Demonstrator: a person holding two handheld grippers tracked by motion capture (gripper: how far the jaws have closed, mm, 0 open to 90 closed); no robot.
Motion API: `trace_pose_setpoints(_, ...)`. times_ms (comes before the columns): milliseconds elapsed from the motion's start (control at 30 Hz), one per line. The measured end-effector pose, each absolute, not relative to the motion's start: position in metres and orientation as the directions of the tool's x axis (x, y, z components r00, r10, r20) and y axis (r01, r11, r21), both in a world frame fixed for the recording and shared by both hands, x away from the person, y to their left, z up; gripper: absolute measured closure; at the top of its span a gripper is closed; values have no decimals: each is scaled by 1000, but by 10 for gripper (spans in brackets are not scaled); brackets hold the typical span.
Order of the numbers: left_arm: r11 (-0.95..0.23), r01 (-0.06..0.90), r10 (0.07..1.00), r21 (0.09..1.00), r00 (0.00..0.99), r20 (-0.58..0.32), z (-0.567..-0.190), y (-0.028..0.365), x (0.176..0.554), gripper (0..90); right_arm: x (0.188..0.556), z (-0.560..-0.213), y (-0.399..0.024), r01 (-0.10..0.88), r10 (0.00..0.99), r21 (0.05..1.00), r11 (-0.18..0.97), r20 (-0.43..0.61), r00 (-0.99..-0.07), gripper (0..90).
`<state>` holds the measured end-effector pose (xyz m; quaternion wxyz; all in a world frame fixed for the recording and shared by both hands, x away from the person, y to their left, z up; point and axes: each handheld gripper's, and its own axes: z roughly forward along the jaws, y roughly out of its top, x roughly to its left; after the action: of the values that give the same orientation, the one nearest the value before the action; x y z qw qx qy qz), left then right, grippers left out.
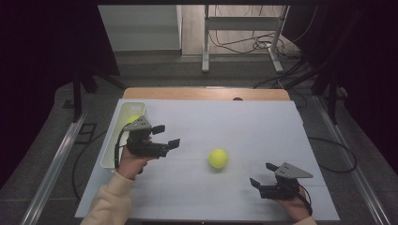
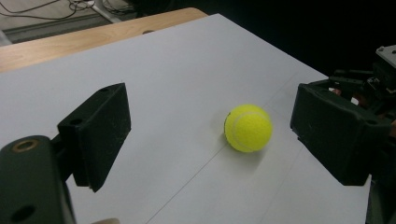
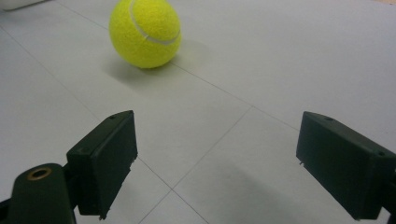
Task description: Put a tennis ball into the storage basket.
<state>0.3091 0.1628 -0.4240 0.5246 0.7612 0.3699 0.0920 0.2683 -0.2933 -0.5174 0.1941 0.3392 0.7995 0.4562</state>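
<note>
A yellow tennis ball (image 1: 218, 158) lies on the white table sheet (image 1: 244, 122), a little right of centre. My left gripper (image 1: 167, 135) hovers to the ball's left, jaws open and pointing toward it, with nothing between them. In the left gripper view the ball (image 2: 248, 127) rests ahead of the open gripper (image 2: 217, 135), nearer the right-hand jaw. My right gripper (image 1: 263, 174) sits near the front right, open and empty, with the ball off to its left. The right gripper view has the ball (image 3: 145, 32) far ahead at upper left of the wide-open gripper (image 3: 215, 163).
A long white bin (image 1: 110, 145) stands along the sheet's left edge, behind my left hand, with something yellow (image 1: 132, 118) inside at its far end. A wooden table edge (image 1: 206, 93) runs along the back. Cables and a metal stand (image 1: 244, 42) are on the floor beyond.
</note>
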Motion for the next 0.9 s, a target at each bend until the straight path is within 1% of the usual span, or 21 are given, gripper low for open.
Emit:
trace_pose_setpoints(367, -198, 467, 644, 862, 724, -245, -426, 153, 311, 131, 269, -517, -293, 363, 722, 863, 350, -2, -692, 132)
trace_pose_setpoints(900, -259, 461, 622, 848, 752, -219, -432, 134, 314, 129, 270, -518, -292, 365, 724, 863, 350, -1, -690, 132)
